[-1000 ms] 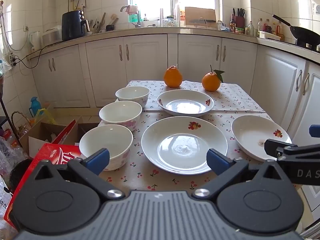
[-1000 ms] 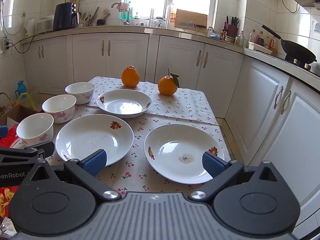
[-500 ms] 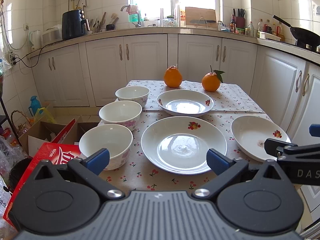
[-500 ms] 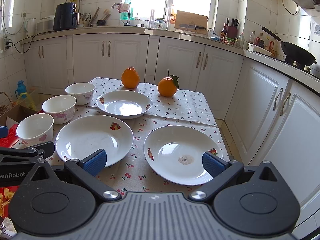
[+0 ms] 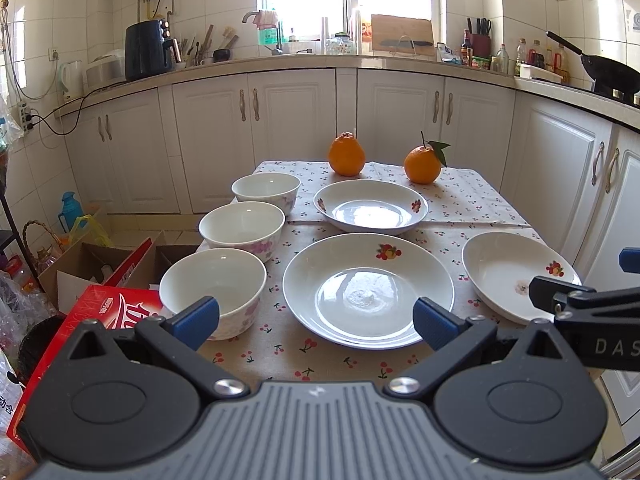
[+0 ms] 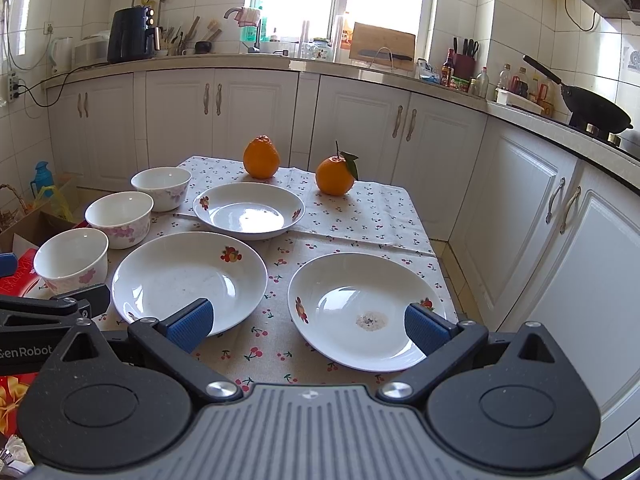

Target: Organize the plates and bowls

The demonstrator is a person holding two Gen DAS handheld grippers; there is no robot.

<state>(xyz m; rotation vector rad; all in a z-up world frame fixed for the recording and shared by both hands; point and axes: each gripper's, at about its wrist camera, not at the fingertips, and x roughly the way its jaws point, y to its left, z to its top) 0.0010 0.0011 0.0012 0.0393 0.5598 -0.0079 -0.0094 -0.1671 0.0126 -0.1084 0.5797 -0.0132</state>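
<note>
Both grippers hover empty, jaws spread wide: left gripper [image 5: 316, 318], right gripper [image 6: 306, 326]. Three bowls [image 5: 242, 230] line the tabletop [image 5: 472, 196] at 9 o'clock; three plates [image 5: 368, 290] lie separately (none stacked). Grip the nearest plate's rim squarely, lift level.

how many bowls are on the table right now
3, in a row down the table's left side: near bowl, middle bowl, far bowl. None are stacked, and nothing appears hidden.
</note>
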